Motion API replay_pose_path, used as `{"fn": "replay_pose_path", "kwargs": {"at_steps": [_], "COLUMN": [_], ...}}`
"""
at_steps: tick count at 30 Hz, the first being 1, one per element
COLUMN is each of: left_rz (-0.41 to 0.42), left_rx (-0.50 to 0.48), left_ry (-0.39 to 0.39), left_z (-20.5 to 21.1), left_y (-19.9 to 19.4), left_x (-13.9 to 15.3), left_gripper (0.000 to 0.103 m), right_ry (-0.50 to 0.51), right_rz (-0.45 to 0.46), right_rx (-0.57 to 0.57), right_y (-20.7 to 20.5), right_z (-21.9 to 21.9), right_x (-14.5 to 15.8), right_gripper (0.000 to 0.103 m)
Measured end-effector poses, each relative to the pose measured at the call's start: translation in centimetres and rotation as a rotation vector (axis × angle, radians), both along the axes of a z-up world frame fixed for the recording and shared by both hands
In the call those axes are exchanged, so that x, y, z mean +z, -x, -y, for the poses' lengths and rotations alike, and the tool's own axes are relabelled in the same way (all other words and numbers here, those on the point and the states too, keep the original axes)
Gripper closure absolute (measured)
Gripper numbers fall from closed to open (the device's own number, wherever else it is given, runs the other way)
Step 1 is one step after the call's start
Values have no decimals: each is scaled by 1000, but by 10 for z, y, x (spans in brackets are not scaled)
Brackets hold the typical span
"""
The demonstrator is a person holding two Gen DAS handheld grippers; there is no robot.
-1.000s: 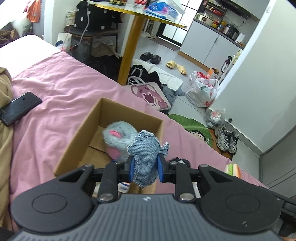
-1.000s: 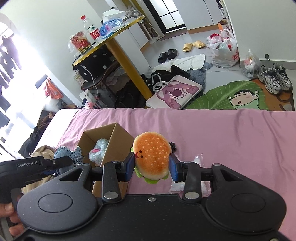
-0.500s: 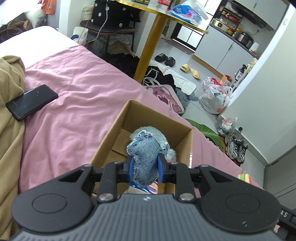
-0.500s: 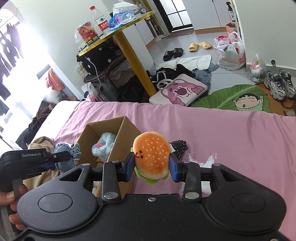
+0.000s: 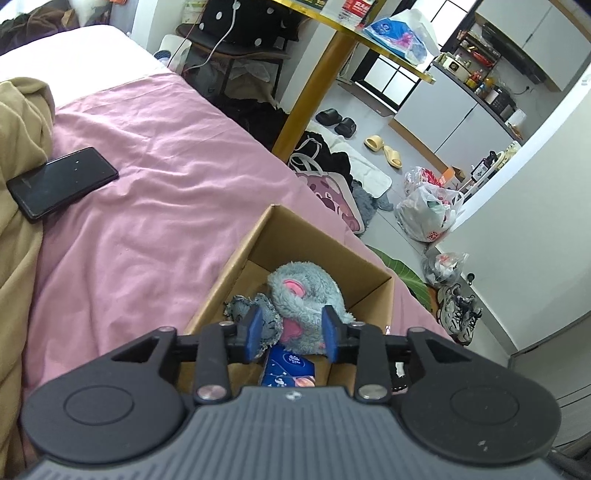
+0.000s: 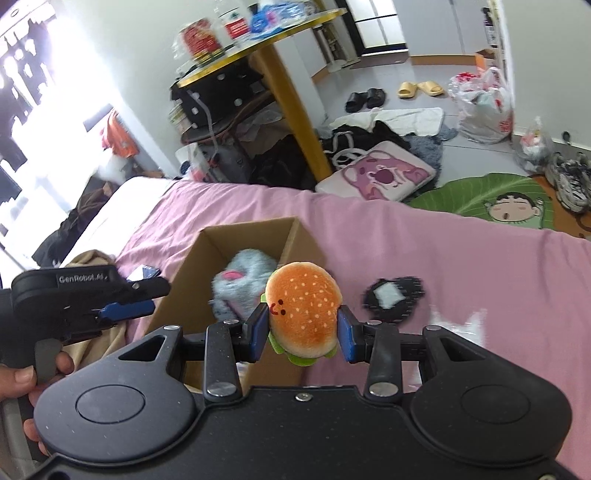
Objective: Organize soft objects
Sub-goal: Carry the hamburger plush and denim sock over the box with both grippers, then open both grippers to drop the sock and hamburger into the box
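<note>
Left wrist view: left hand-held gripper [image 5: 291, 334] spread wide, empty, blue pads [image 5: 254, 334] over the near end of the cardboard box [image 5: 325, 242]. Denim toy [image 5: 255, 312] lies in the box, just beside the grey plush [image 5: 306, 295]; left pad overlaps the denim toy, contact unclear. Blue tissue pack [image 5: 290, 369] at the box's near end. Box sits on the pink bed sheet [image 5: 147, 206]; black phone [image 5: 61, 181] far left, partly on a tan blanket [image 5: 18, 147]. Floor beyond: slippers, bags, sneakers, yellow-legged counter [image 5: 373, 35].

Right wrist view: right hand-held gripper [image 6: 301, 328] closed on the burger plush [image 6: 303, 310], held above the sheet at the box's right side. Only this view shows the black patch [image 6: 393, 297] and clear plastic [image 6: 456, 323] right of the box, plus a hand [image 6: 22, 373] holding the left hand-held gripper left of the box.
</note>
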State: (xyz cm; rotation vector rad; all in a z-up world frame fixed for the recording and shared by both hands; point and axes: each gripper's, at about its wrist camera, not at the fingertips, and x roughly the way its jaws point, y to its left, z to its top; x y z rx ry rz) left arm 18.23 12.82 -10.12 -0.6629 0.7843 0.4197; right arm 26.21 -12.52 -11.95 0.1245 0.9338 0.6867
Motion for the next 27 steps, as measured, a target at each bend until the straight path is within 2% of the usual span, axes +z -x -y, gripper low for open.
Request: {"fn": "replay_pose_path", "kwargs": {"at_steps": [6, 10, 12, 14, 15, 16, 21, 25, 27], "left_rz": [-12, -17, -16, -11, -6, -4, -18, -24, -24], "left_rx": [13, 5, 10, 10, 2, -6, -23, -31, -39], "left_ry": [-11, 3, 10, 21, 26, 26, 9, 18, 8], "left_z": [-14, -24, -28, -31, -31, -31, -27, -24, -21], "left_y": [8, 14, 17, 19, 20, 22, 26, 29, 29], "left_x": [10, 15, 17, 20, 21, 23, 29, 32, 33], "left_gripper": [38, 30, 24, 20, 18, 17, 9, 6, 1], "right_ry": [14, 14, -2, -30, -38, -42, -4, 23, 28], "right_rz": [-10, -24, -37, -52, -60, -57, -51, -29, -25], "right_rx": [48, 65, 74, 99, 112, 120, 107, 97, 88], "right_y": [8, 15, 16, 20, 22, 23, 26, 28, 27], "right_z": [-35, -56, -66, -74, -77, -78, -71, -59, -51], "right_x": [1, 2, 4, 7, 9, 11, 18, 27, 30], "right_gripper": [65, 64, 61, 53, 43, 41, 41, 41, 39]}}
